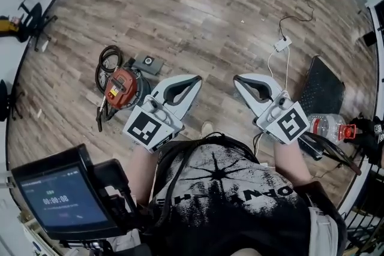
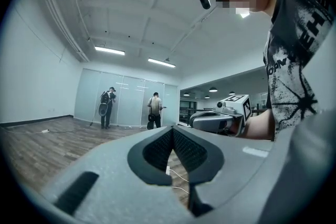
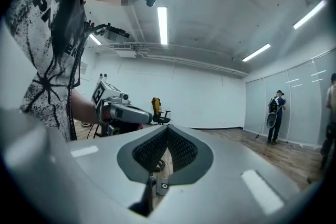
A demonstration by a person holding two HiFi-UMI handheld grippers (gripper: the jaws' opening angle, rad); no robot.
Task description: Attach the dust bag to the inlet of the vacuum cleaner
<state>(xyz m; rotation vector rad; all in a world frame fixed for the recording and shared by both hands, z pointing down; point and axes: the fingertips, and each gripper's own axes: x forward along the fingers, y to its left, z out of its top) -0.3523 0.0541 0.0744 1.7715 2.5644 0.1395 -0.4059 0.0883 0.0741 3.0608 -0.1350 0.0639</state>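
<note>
Standing on the wooden floor (image 1: 198, 15), the person is holding the left hand-held gripper (image 1: 195, 78) and the right hand-held gripper (image 1: 238, 79) level in front of the body. Each has its jaws pressed together on nothing, apparently because no part has been picked up yet. The vacuum cleaner (image 1: 122, 88) is lying on the floor just ahead on the person's left, with its hose coiled behind it. A flat grey piece (image 1: 147, 63) is sitting just beside it, possibly the dust bag, though I cannot be sure.
</note>
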